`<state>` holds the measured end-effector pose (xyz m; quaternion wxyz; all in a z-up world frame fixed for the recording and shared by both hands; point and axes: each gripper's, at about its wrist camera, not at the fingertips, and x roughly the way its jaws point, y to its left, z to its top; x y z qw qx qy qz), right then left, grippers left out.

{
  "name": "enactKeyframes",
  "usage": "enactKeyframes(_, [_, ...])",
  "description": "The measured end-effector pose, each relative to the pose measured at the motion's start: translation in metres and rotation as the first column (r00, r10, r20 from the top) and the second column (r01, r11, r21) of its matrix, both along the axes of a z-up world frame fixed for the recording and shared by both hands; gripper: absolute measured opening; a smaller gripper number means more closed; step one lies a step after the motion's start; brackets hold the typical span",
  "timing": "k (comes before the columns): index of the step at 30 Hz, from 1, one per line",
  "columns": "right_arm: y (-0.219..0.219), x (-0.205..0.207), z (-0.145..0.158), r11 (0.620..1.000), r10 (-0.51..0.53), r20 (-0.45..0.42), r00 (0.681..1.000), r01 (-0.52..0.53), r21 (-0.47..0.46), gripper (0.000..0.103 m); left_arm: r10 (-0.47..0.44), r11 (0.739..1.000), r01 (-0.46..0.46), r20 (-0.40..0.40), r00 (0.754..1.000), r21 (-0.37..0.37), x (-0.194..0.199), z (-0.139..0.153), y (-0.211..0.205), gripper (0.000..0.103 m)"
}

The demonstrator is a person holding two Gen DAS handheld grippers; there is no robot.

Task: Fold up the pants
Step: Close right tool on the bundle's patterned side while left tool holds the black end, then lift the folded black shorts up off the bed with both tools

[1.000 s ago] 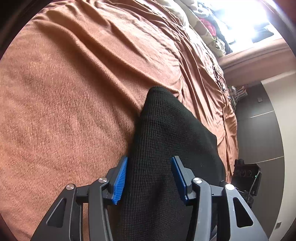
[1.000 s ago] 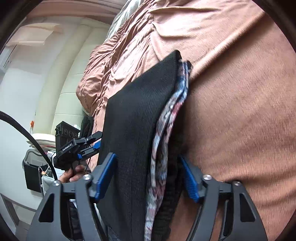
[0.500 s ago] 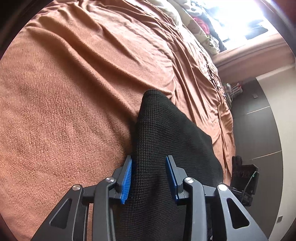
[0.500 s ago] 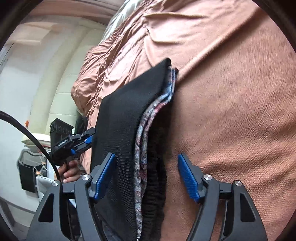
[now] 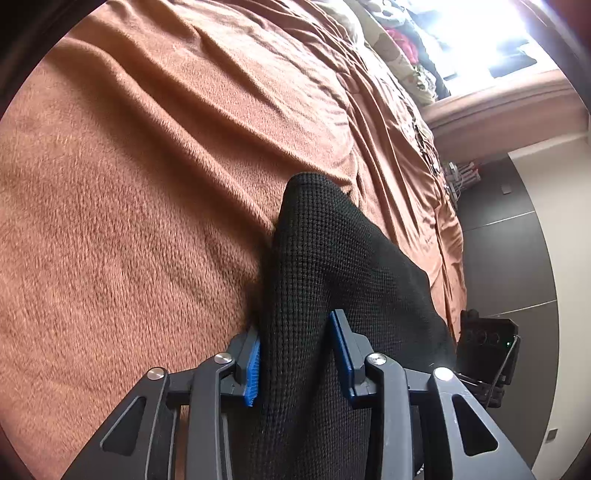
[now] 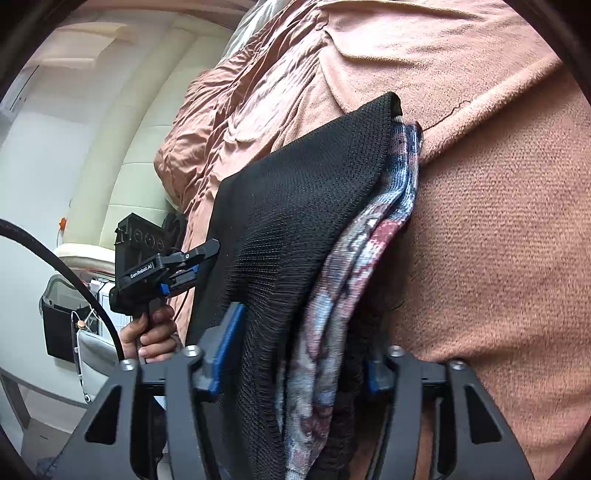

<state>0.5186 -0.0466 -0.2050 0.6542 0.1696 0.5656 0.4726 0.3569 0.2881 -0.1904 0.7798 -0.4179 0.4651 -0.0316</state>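
Black pants (image 5: 332,273) between closing jaws of both hand-held grippers, left (image 5: 295,354) and right (image 6: 295,354).

I see the black pants (image 5: 332,280) lying on the brown blanket (image 5: 147,184), near its edge. They are knit with tiny bumps, and they are folded into a long thick strip. One rounded end points up the blanket. In my right view the pants (image 6: 303,206) show a blue and red patterned layer (maybe the inside) along the edge.

A rust-brown blanket (image 5: 166,184) covers the bed under a bright window (image 5: 491,33)
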Motion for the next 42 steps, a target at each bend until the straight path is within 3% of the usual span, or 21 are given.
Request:
enactKeyframes(3, [0.0, -0.006, 0.002, 1.0, -0.007, 0.015, 1.0, 0.007, -0.001, 0.036, 0.001, 1.0, -0.002, 0.023, 1.0, 0.013, 0.001, 0.005, -0.001, 0.013])
enactKeyframes(5, [0.005, -0.011, 0.006, 1.0, -0.01, 0.038, 0.999, 0.01, -0.005, 0.033, -0.005, 1.0, 0.004, 0.034, 0.999, 0.031, 0.0, 0.01, -0.002, 0.011])
enactKeyframes(21, [0.009, -0.068, 0.063, 1.0, -0.019, 0.27, 0.963, 0.018, 0.007, 0.027, -0.001, 0.997, -0.014, 0.194, 0.981, 0.075, -0.036, 0.074, -0.012, 0.01])
enactKeyframes(36, [-0.027, -0.152, 0.122, 0.999, -0.049, 0.471, 0.881, 0.035, 0.039, 0.026, 0.007, 0.994, -0.043, 0.35, 0.937, 0.096, -0.085, 0.147, -0.045, 0.009])
enactKeyframes(42, [-0.055, -0.19, 0.15, 0.998, -0.054, 0.553, 0.832, 0.031, 0.052, 0.026, 0.011, 0.993, -0.055, 0.395, 0.919, 0.102, -0.093, 0.171, -0.066, 0.009])
